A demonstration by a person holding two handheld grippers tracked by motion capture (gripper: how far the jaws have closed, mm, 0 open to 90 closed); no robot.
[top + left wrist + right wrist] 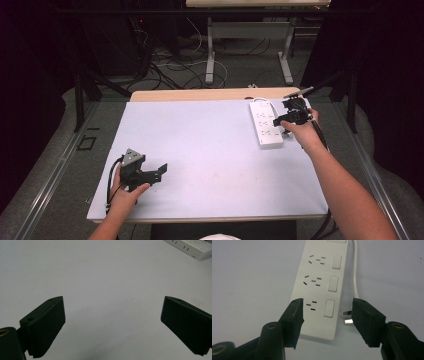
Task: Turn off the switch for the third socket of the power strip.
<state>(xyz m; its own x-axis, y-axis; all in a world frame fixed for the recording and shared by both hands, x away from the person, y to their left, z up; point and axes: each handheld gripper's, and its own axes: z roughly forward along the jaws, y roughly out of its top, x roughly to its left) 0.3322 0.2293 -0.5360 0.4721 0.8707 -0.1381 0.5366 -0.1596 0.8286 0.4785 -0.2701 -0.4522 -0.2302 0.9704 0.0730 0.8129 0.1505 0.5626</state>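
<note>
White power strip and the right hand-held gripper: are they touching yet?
Cannot tell. In the right gripper view the right hand-held gripper straddles the near end of the white power strip, its jaws parted, but their tips overlap the strip's edges, hiding any gap or contact.

A desk with a pale grey-blue top and a wooden far edge stands on a grey floor. Beyond it, tangled cables lie beneath a second desk's white metal legs.

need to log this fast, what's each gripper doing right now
left gripper: open, fingers wide apart over the bare mat, holding nothing.
right gripper: open, fingers either side of the power strip end, plug prongs by one finger; not gripping.
</note>
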